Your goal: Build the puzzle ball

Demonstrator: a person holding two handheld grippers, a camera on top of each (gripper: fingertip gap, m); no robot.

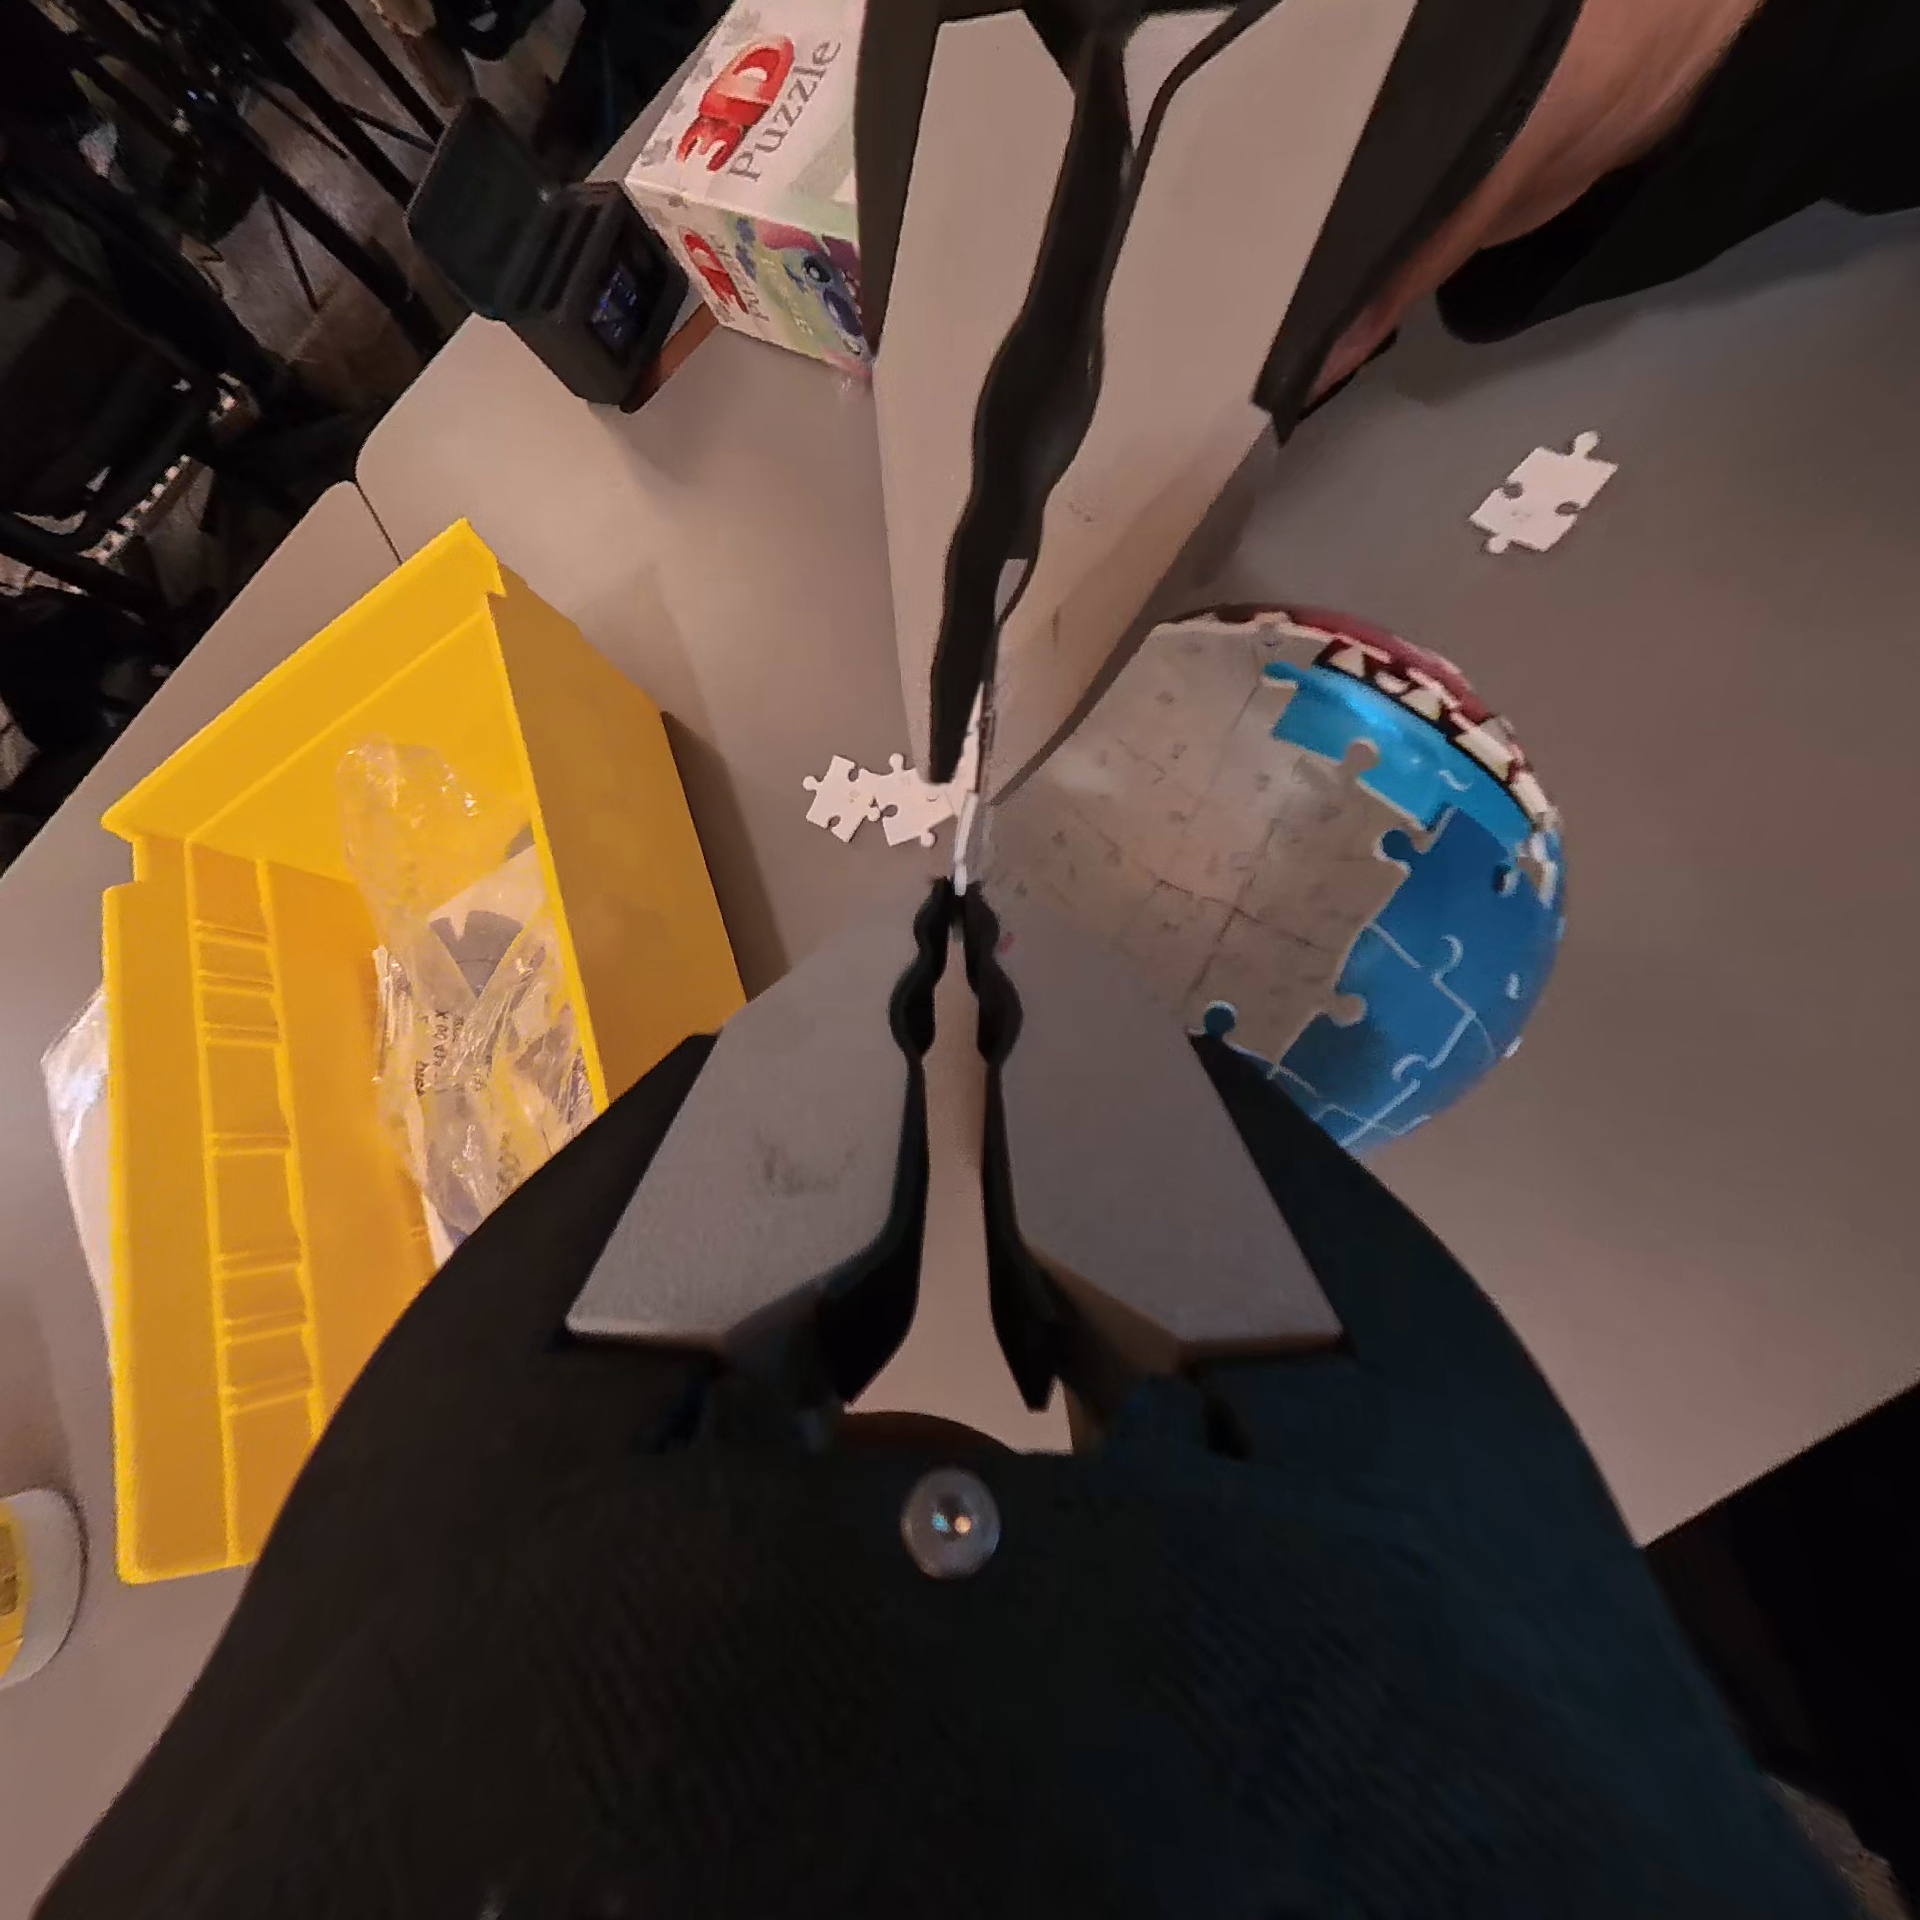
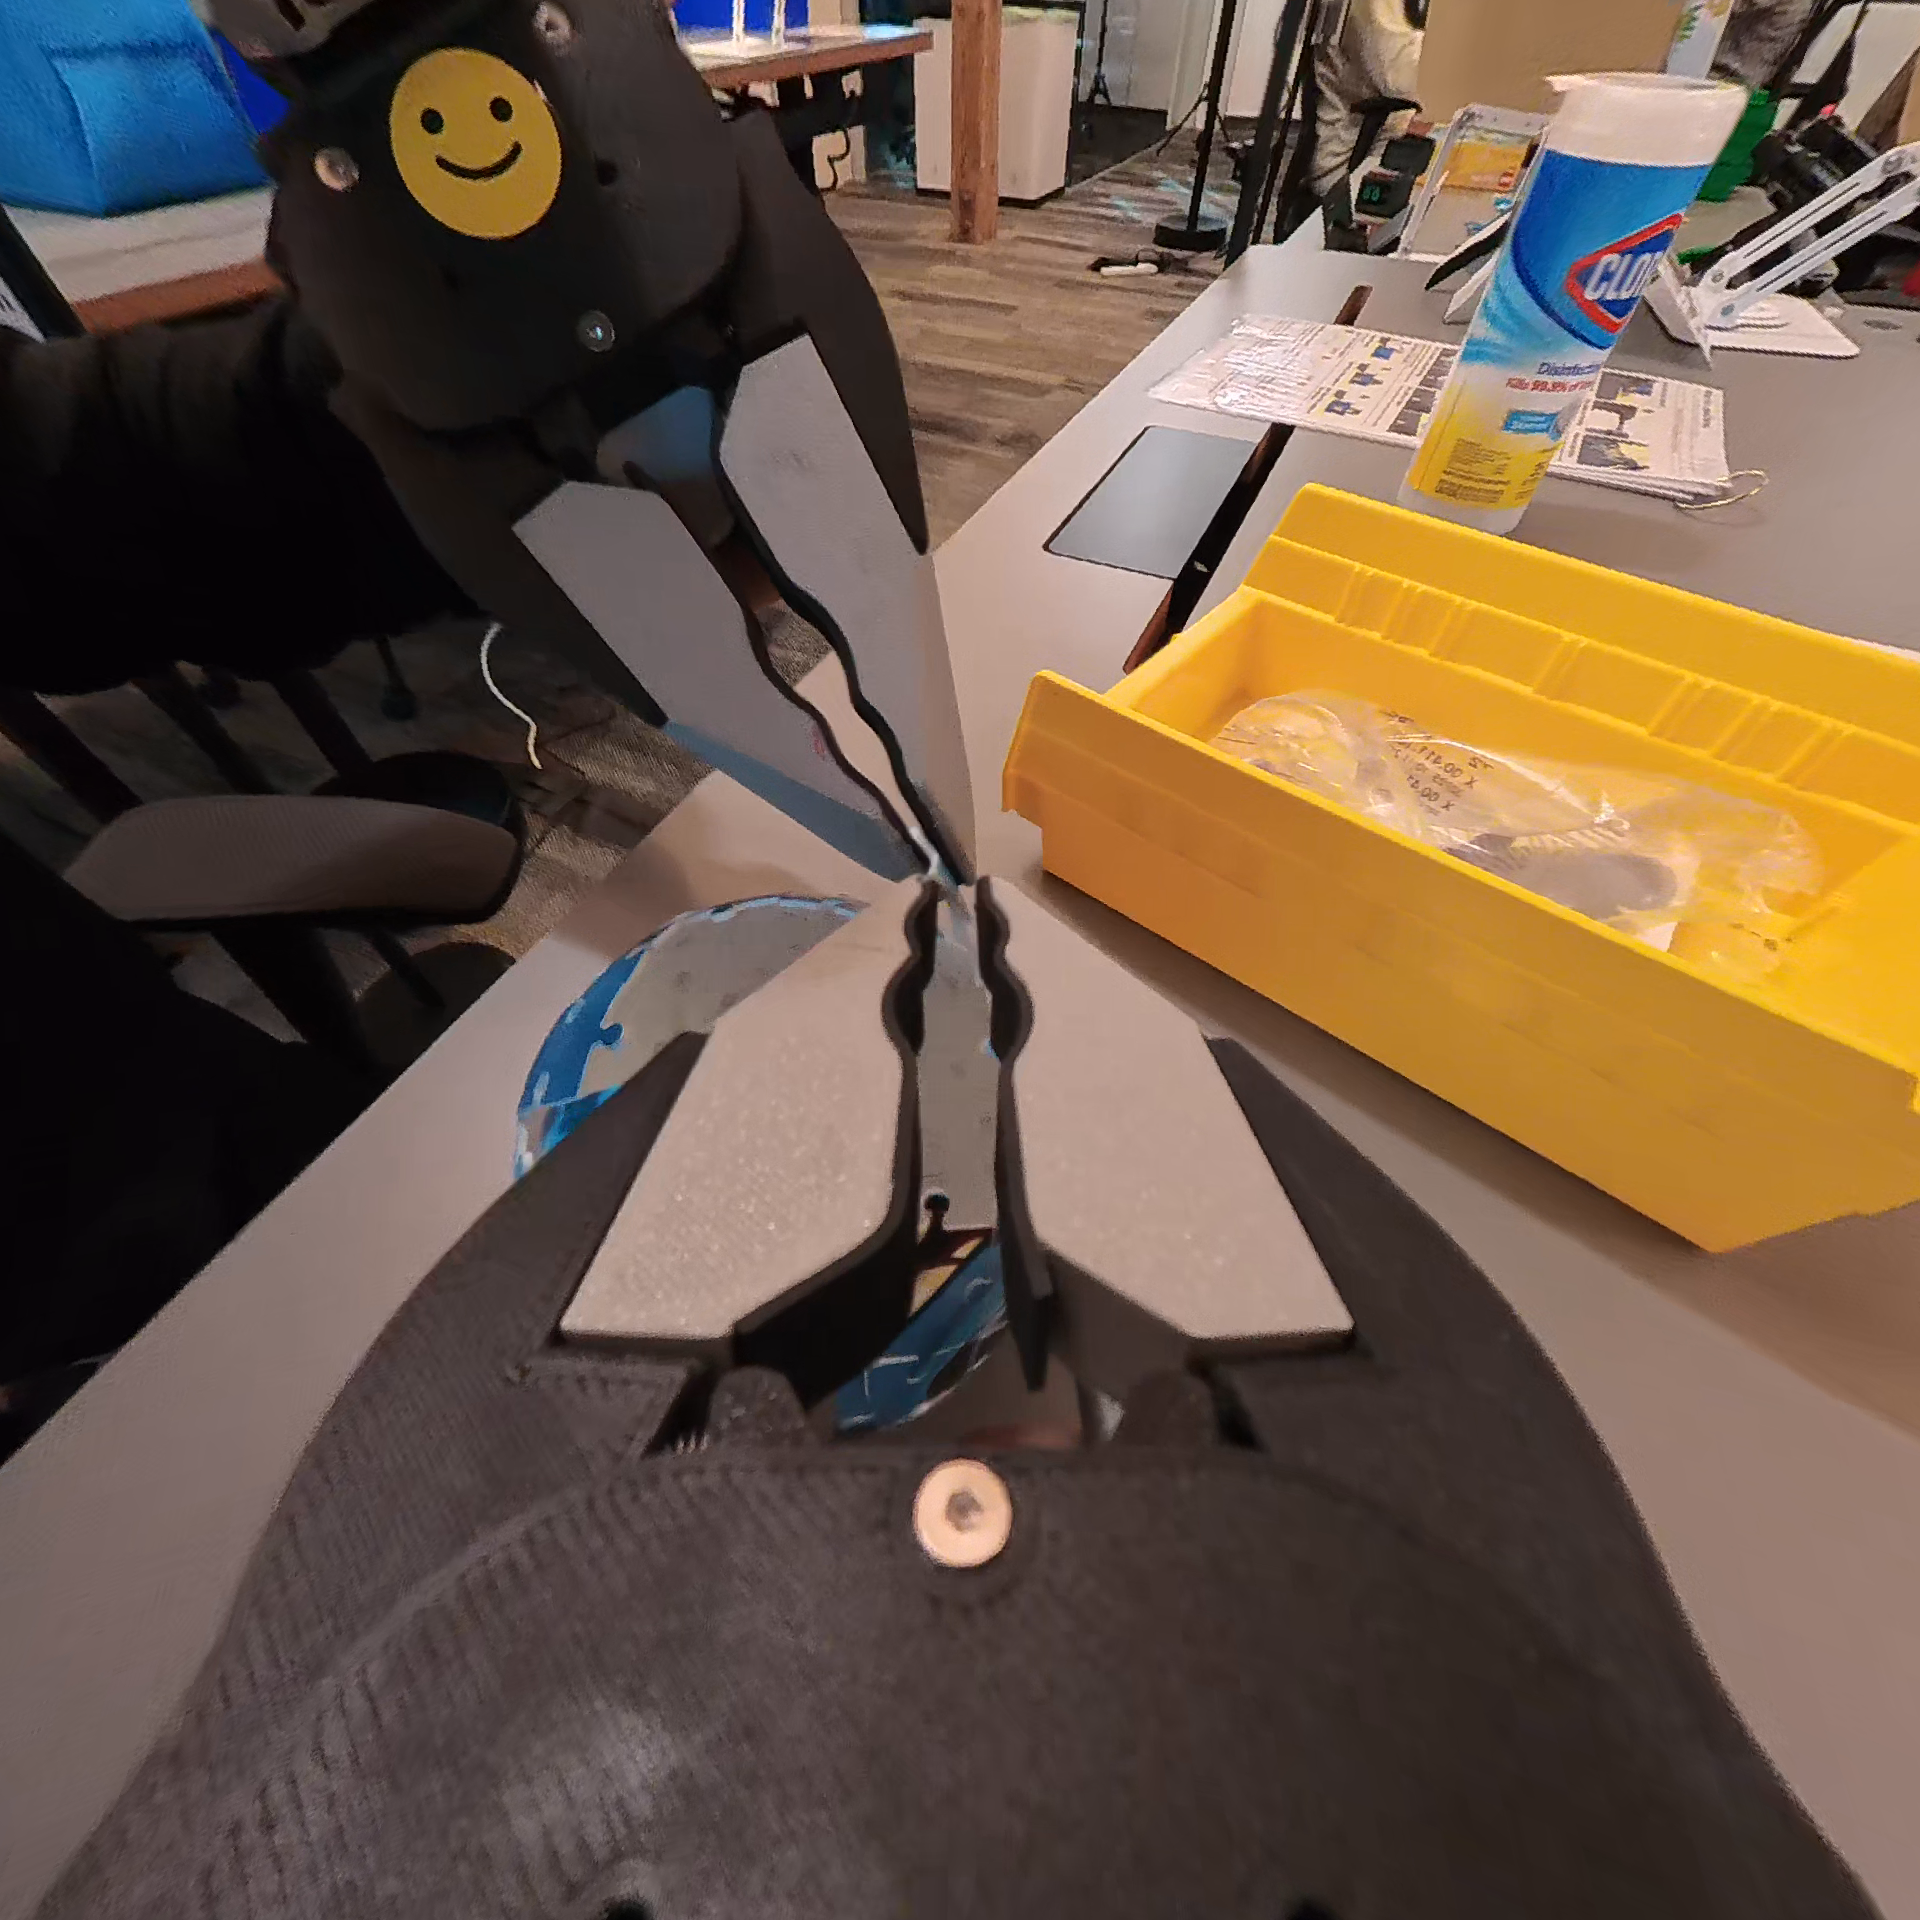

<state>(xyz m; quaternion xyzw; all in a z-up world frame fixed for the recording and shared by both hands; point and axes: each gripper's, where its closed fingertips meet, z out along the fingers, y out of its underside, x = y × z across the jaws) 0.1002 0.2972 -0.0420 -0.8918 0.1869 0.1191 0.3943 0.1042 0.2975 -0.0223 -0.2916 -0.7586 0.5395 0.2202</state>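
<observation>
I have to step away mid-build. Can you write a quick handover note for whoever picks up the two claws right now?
Left claw: shut on a white piece, held edge-on above the table.
Right claw: tips meet the same piece; whether it grips it, I cannot tell.
Ball: partly built, open side up, sitting on the table beside the claws.
Loose pieces: a joined pair beside the claw tips, one past the ball.
Yellow bin holds a plastic bag.
Left: fit the held piece, then the loose ones.
</observation>
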